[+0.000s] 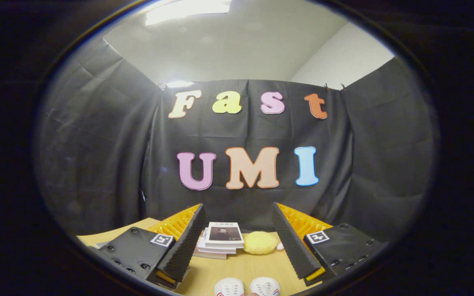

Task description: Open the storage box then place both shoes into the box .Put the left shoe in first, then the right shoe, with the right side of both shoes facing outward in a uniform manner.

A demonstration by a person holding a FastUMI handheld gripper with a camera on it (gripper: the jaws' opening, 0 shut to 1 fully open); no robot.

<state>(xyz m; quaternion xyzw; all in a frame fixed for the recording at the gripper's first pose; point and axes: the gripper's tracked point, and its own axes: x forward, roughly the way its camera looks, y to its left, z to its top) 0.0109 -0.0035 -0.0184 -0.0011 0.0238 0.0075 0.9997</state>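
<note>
The gripper (237,230) is held above a wooden table (237,267), fingers spread wide apart with nothing between them. A square black-and-white marker tag (161,239) is seen on the left finger mount, and a matching tag (317,237) on the right one. Two white shoes (247,286) are seen side by side on the table, low between the fingers; only the toe ends are in view, with red and blue trim at the edges. No brand can be read on them. Beyond the fingers, a stack of books (219,240) is set near the back wall; the top cover carries a dark portrait photo and a short printed line, too small to read. A yellow plush item (261,242) is seen just beside the stack, on its right.
</note>
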